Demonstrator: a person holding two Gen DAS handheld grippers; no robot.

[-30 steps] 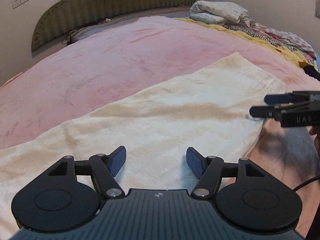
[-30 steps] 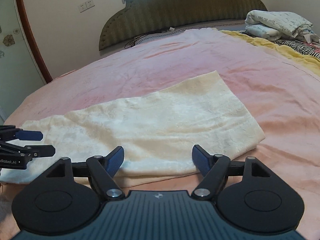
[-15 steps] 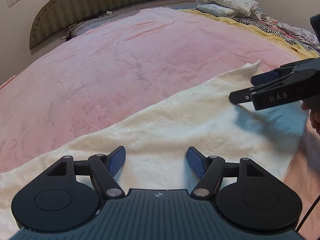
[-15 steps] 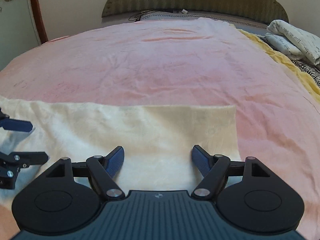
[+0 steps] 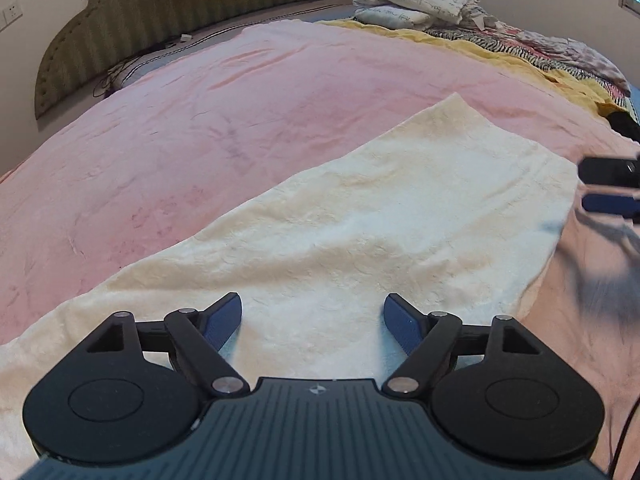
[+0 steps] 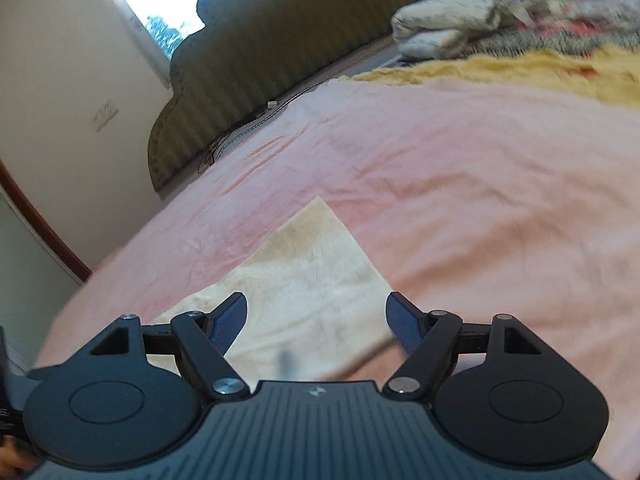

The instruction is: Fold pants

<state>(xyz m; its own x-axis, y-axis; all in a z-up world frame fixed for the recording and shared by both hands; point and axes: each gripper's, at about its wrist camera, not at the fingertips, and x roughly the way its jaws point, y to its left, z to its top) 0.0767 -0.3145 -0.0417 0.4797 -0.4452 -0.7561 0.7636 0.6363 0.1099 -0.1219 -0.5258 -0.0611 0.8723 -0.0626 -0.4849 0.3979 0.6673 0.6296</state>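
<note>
The cream pants (image 5: pixel 380 216) lie flat as a long folded strip on the pink bedspread (image 5: pixel 200 120). My left gripper (image 5: pixel 313 322) is open and empty, hovering over the near part of the strip. My right gripper (image 6: pixel 316 320) is open and empty, just above the strip's far end (image 6: pixel 316 276); it also shows at the right edge of the left wrist view (image 5: pixel 610 188), beside the pants' end, jaws apart.
A green padded headboard (image 5: pixel 180 12) stands at the back. Folded white bedding (image 5: pixel 416 0) and a yellow and striped pile of blankets (image 5: pixel 520 52) lie along the bed's right side. A wall and window (image 6: pixel 160 8) are behind.
My right gripper has swung away from above the pants to their right end and tilted. My left gripper has shifted a little and stays open.
</note>
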